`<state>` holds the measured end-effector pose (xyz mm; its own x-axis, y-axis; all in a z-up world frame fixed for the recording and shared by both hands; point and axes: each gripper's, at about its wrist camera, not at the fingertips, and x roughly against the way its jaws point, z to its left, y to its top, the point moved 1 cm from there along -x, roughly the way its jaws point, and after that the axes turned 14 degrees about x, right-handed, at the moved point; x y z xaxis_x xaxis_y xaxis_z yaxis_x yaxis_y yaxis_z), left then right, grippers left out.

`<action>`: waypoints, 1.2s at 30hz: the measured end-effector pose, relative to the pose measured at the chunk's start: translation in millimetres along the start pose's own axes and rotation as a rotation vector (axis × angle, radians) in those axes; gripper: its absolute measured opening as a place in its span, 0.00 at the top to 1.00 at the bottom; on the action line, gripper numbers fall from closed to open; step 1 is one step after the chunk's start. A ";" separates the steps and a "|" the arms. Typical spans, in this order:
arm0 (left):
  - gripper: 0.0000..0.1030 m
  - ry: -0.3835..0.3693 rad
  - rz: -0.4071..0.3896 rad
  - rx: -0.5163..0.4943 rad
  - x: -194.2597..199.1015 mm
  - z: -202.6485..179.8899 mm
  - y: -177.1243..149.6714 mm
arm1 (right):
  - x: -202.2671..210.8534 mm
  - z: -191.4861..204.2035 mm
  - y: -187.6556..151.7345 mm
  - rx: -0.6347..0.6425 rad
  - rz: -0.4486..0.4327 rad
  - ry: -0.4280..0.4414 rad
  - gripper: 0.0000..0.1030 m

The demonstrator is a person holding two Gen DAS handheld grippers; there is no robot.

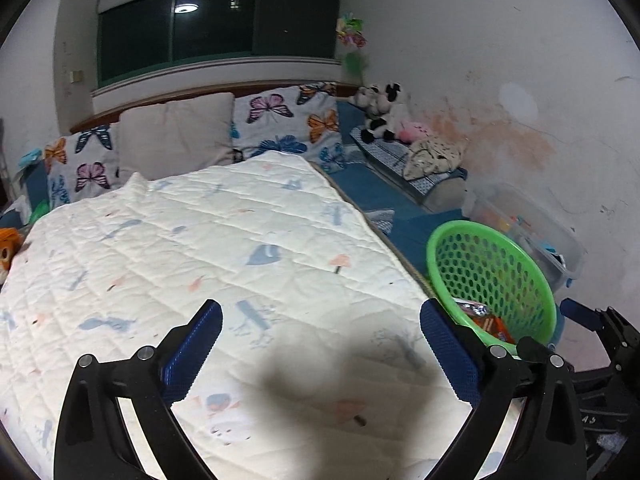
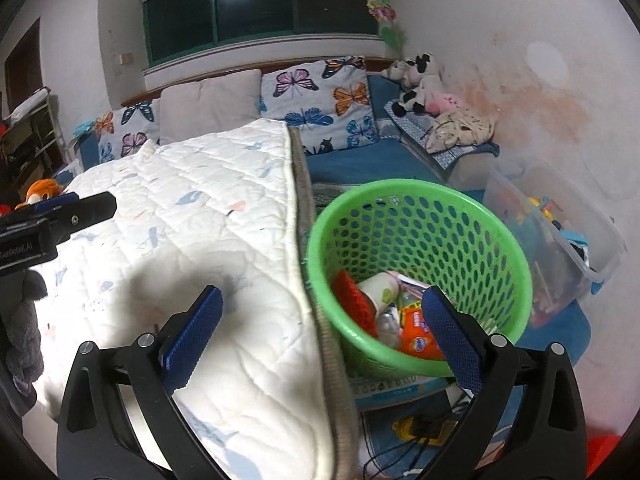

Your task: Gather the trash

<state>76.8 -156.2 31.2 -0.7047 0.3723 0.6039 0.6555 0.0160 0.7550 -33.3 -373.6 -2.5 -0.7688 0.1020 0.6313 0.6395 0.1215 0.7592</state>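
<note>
Green plastic basket (image 1: 492, 280) sits at the right of the bed, on the blue sheet (image 1: 360, 184) beside the quilt edge; placed within reach of both hands, presumably as the collection bin. Left wrist view: left tool (image 1: 320, 344) hangs released over the white quilt (image 1: 200, 248), jaws wide apart, nothing between them. Quilt surface under it looks free of litter, except one small dark speck (image 1: 361, 421) near the bottom; too small to identify. Wrappers (image 1: 486, 322) show inside the basket. Right tool (image 1: 580, 316) visible at the far right edge, beyond the basket.

Right wrist view: right tool (image 2: 322, 334) also released and empty, straddling the quilt edge (image 2: 298, 216) and the basket rim (image 2: 316, 256). Trash (image 2: 396, 312) lies in the basket bottom: red mesh piece, white cup, orange packet. Judgement: most of the collection is done. Yellow object (image 2: 420, 428) with cables lies on the blue sheet below the basket; cannot tell whether it is trash. Clear storage box (image 2: 560, 240) stands by the wall, apart from the basket.
</note>
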 end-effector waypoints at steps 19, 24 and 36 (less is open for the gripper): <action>0.07 0.116 -0.102 0.023 49.9 40.0 -15.8 | 13.4 44.5 1.3 0.059 -0.028 0.037 0.04; 0.07 0.145 -0.115 0.026 56.1 44.1 -20.2 | 15.5 49.3 1.2 0.062 -0.034 0.049 0.04; 0.07 0.159 -0.120 0.044 63.2 50.7 -26.5 | 20.6 53.7 3.5 0.058 -0.042 0.052 0.04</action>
<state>28.6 -86.1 36.3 -0.8102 0.2145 0.5454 0.5728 0.0929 0.8144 -47.0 -318.0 4.7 -0.7927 0.0448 0.6079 0.6049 0.1815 0.7754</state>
